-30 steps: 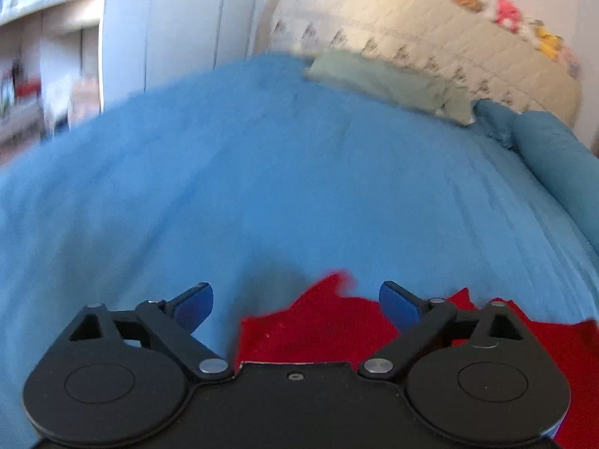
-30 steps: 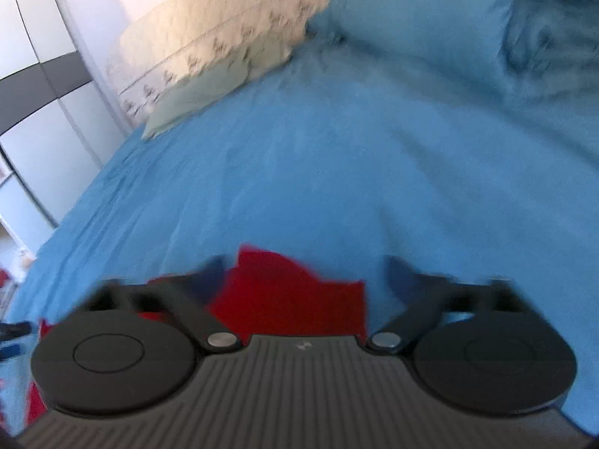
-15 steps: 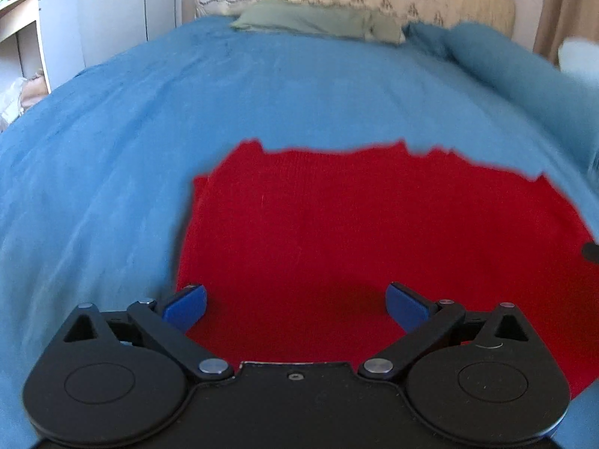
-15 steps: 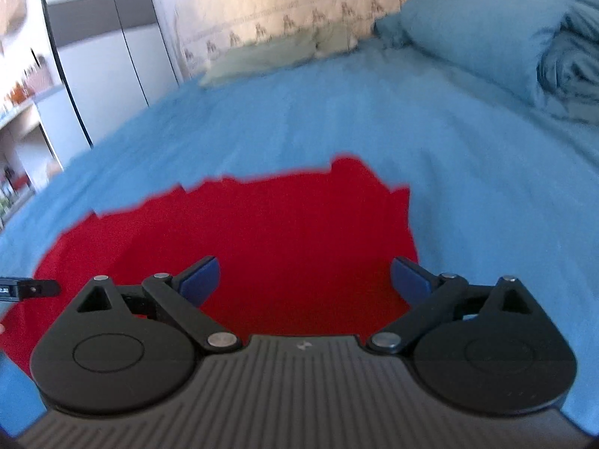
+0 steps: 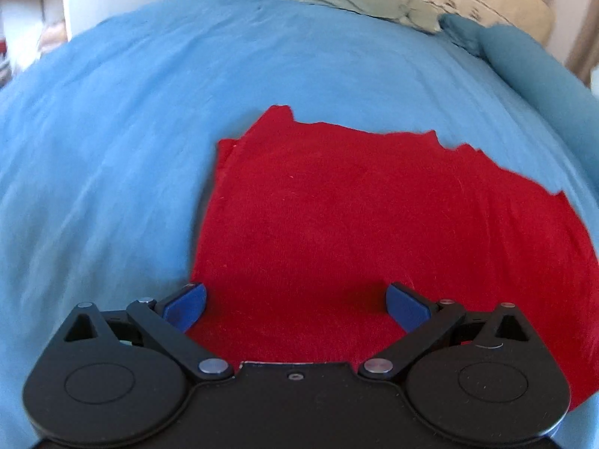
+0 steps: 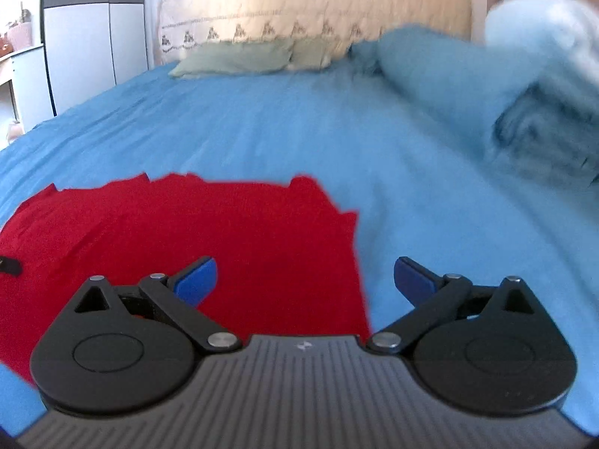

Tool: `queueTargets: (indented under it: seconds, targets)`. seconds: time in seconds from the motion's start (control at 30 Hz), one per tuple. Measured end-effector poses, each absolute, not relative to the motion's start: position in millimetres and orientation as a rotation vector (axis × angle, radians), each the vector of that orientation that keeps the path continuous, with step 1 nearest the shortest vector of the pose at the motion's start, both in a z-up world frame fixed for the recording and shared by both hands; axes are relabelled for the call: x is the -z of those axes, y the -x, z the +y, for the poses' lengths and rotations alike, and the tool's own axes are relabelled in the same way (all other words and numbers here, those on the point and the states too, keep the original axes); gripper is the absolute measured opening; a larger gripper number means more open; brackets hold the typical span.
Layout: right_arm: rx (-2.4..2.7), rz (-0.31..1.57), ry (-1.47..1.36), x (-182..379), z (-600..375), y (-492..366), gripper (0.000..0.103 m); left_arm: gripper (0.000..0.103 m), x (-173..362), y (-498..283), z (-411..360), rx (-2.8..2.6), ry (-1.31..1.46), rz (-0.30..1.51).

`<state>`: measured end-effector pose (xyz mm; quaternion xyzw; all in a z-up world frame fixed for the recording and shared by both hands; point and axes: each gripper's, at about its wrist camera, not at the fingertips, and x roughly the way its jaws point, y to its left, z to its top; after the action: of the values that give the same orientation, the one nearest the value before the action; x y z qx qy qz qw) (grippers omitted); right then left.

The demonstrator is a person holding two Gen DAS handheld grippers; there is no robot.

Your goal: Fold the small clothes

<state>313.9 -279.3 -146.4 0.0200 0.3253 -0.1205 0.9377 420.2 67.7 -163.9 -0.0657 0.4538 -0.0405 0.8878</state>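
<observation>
**Red garment lying crosswise, 1 gripper over each near corner**

The blue bedspread [image 5: 112, 149] is filling both views, and the red garment [image 5: 374, 232] is lying flat on it, well short of the green pillows [image 6: 239, 58] at the headboard [image 6: 318, 11]. A rolled blue duvet [image 6: 468, 75] is running along the bed to the right of the garment and well apart from it.

The garment is stretching its long axis from side to side, across the line of both pairs of fingers. Its far edge, the one toward the pillows, is looking ragged and stepped, which suggests layers already doubled over, though the exact number cannot be told.

The left gripper [image 5: 295, 303] is hovering over the garment's near left part, with the garment's left edge passing just beside its left fingertip. The right gripper [image 6: 305, 278] is straddling the garment's right edge: its left finger is sitting over red cloth, its right finger over bare bedspread. Both pairs of jaws are standing spread wide, gripping nothing.

Each gripper is therefore nearest its own end of the near edge. The cloth is lying forward of and beneath the fingers, so the next fold is probably calling for both to drop onto that edge, pinch, and carry it away toward the pillows.
</observation>
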Motion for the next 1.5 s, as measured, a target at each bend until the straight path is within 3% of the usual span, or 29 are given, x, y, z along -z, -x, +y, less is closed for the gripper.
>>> queueTargets:
  seconds: [0.2, 0.3, 0.47, 0.7, 1.03, 1.4, 1.47, 1.5]
  targets:
    - [0.258, 0.783, -0.054, 109, -272, -268, 0.103, 0.103, 158, -419, 54, 0.076, 0.039, 0.972]
    - [0.268, 0.867, -0.137, 109, -276, -250, 0.103, 0.103, 135, -396, 46, 0.076, 0.047, 0.882]
    - [0.284, 0.923, -0.253, 124, -282, -223, 0.103, 0.103, 111, -359, 25, 0.110, 0.116, 0.828]
    - [0.321, 0.891, -0.495, 160, -292, -208, 0.103, 0.103, 136, -354, -8, 0.170, 0.065, 0.915]
    - [0.363, 0.733, -0.756, 177, -319, -218, 0.076, 0.103, 146, -355, -28, 0.254, 0.081, 0.924]
    - [0.343, 0.680, -0.822, 193, -342, -244, 0.066, 0.103, 146, -373, -35, 0.276, 0.036, 0.897]
    - [0.304, 0.688, -0.810, 191, -340, -254, 0.054, 0.103, 146, -382, -37, 0.281, 0.032, 0.890]
    - [0.273, 0.697, -0.807, 190, -339, -260, 0.054, 0.103, 145, -385, -39, 0.290, 0.034, 0.885]
